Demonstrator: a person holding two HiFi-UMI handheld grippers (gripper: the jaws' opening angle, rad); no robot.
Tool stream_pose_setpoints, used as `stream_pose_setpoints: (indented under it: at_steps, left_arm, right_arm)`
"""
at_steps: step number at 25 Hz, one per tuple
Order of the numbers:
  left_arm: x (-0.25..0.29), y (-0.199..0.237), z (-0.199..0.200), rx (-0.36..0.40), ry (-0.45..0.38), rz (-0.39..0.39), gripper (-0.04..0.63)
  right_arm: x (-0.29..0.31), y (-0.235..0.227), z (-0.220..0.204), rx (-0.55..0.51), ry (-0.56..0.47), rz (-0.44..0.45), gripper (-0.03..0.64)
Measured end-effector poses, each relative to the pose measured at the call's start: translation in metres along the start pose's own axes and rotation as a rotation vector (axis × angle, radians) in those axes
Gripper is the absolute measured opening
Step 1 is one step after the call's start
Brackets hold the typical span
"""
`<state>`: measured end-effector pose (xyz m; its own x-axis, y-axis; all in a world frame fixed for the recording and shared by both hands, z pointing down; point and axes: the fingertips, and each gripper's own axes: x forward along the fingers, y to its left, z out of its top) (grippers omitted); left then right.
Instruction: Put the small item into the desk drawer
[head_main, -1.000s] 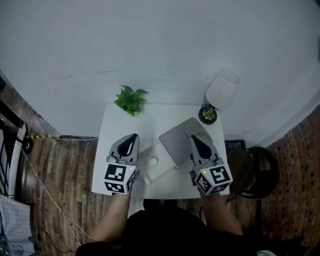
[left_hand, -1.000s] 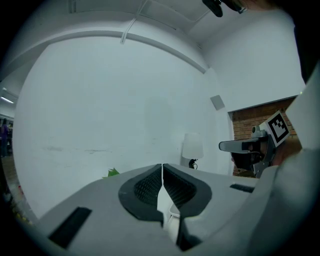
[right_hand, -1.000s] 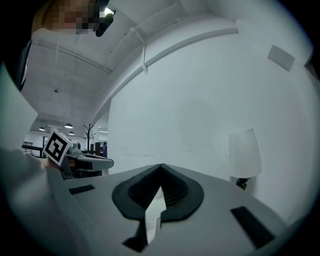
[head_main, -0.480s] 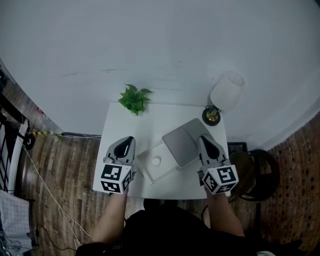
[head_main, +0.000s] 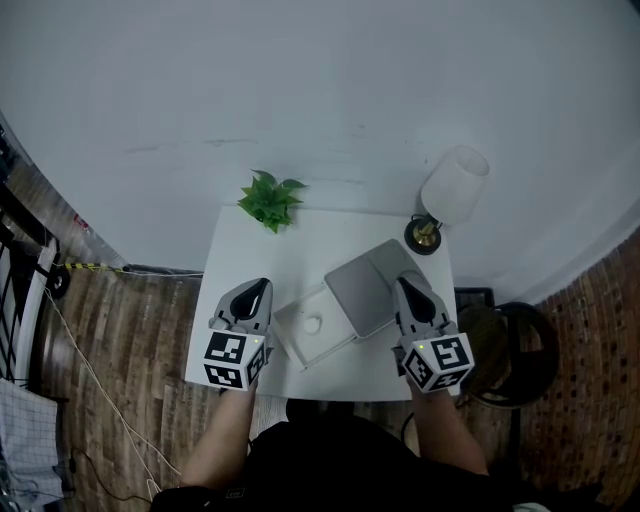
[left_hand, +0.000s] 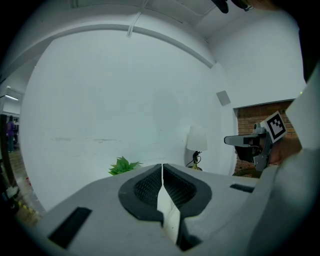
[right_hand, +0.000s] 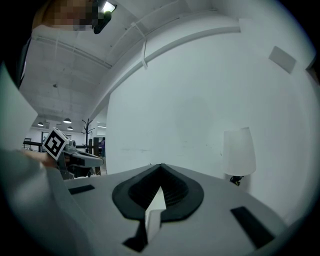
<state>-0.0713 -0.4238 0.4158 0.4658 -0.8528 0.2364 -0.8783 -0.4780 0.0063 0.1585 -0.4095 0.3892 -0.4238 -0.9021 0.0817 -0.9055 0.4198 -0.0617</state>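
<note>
**While Both Claws Are Closed, the Small Item Lies in the Open Drawer**

Where the person's forearms reach in from 6 o'clock in the head view, each hand holds one claw over the near half of the white surface.

1. Left claw: it sits at the 7 o'clock part of the surface and points toward 12 o'clock. In the left gripper view the left claw has its jaws together, meeting along one seam, with nothing between them.
2. Right claw: it sits at the 5 o'clock part of the surface and points toward 11 o'clock. In the right gripper view the right claw also has its jaws together at the tips, and they hold nothing.
3. Drawer: it stands open between the two claws and projects toward 8 o'clock from under a flat grey slab.
4. Small item: it is white and roundish. It lies on the drawer floor near the middle, apart from both claws.
5. Far edge of the surface: a green plant stands at 11 o'clock and a lamp with a white shade at 1 o'clock. Both are well apart from the drawer.

A plain white wall rises behind the surface. A wood-plank floor shows at 9 o'clock. Whether either claw touches the surface cannot be told.
</note>
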Motion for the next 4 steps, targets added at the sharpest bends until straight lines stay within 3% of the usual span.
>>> stream_pose_setpoints:
  at_steps: [4]
  left_arm:
    - [-0.0016,-0.0007,-0.0031,0.001,0.009,0.002,0.017]
  right_arm:
    - [-0.0030,-0.0026,-0.0068,0.017,0.019,0.002,0.003]
